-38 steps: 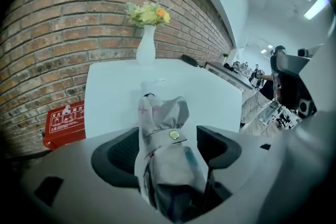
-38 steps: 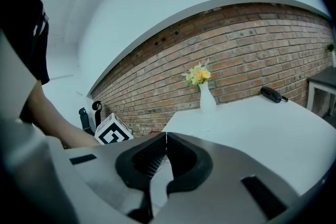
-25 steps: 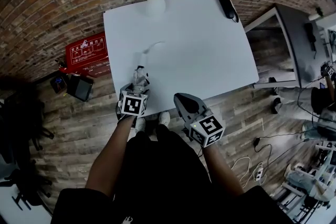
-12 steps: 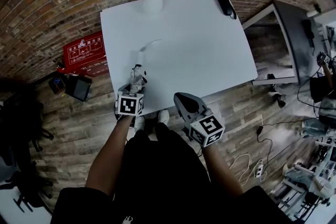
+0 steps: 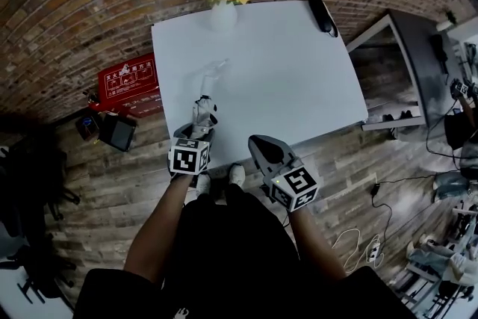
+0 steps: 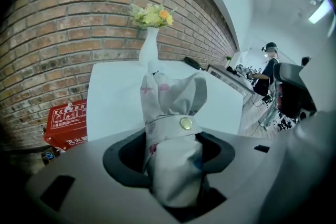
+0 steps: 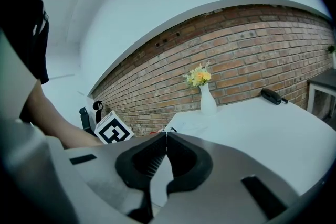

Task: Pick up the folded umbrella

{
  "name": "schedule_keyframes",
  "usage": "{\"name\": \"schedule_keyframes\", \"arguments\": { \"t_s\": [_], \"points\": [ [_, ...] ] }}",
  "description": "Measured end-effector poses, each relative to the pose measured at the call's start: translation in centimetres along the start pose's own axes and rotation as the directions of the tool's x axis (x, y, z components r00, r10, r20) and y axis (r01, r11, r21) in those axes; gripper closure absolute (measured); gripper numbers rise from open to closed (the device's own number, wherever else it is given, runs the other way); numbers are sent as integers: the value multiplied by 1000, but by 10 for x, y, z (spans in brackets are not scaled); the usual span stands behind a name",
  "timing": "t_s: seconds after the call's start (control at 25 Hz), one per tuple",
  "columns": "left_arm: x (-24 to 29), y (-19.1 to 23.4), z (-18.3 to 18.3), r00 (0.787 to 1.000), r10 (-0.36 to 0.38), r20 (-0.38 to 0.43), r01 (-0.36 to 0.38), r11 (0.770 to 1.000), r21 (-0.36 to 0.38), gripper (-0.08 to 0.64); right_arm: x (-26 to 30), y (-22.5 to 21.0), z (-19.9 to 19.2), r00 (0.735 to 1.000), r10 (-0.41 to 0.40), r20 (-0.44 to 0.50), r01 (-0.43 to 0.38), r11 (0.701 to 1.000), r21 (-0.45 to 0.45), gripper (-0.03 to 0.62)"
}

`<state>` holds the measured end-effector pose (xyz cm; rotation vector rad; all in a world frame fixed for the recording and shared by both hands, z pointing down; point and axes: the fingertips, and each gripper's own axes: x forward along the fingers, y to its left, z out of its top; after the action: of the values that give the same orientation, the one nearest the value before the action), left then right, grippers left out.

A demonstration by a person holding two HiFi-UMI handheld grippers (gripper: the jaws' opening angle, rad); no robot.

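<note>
Near the desk's (image 5: 299, 71) front left edge, the left gripper (image 5: 200, 123) slants down, its jaws just closed on the umbrella (image 5: 204, 95). Open desk spreads rightward. The right gripper (image 5: 261, 147) hangs shut off the front edge.

Vase (image 5: 222, 14) stands on table (image 5: 299, 71), behind the umbrella (image 6: 173, 128).

White table (image 5: 299, 71), flower vase (image 5: 222, 15), red box (image 5: 127, 78)

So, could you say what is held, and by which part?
The left gripper, its jaws just closing, holds the folded umbrella just below its snap strap.
</note>
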<state>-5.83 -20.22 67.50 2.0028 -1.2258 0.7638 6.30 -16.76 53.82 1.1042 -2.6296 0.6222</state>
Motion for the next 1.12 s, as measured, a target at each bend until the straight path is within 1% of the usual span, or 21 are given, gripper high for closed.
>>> {"name": "schedule_keyframes", "arguments": {
  "t_s": [0.4, 0.6, 0.76, 1.12],
  "points": [
    [-37, -3, 31, 996, -25, 89, 21, 999, 36, 324, -1, 8, 22, 998, -6, 66, 6, 1000, -6, 571],
    [-59, -5, 53, 987, -39, 156, 31, 998, 50, 324, -3, 11, 38, 994, -10, 105, 12, 1000, -18, 571],
    [-82, -13, 75, 972, -63, 226, 51, 997, 60, 324, -6, 13, 48, 992, -14, 128, 18, 1000, -26, 571],
    [-131, -20, 119, 927, -103, 360, 77, 993, 85, 324, -10, 15, 74, 982, -24, 187, 32, 999, -42, 571]
  ]
}}
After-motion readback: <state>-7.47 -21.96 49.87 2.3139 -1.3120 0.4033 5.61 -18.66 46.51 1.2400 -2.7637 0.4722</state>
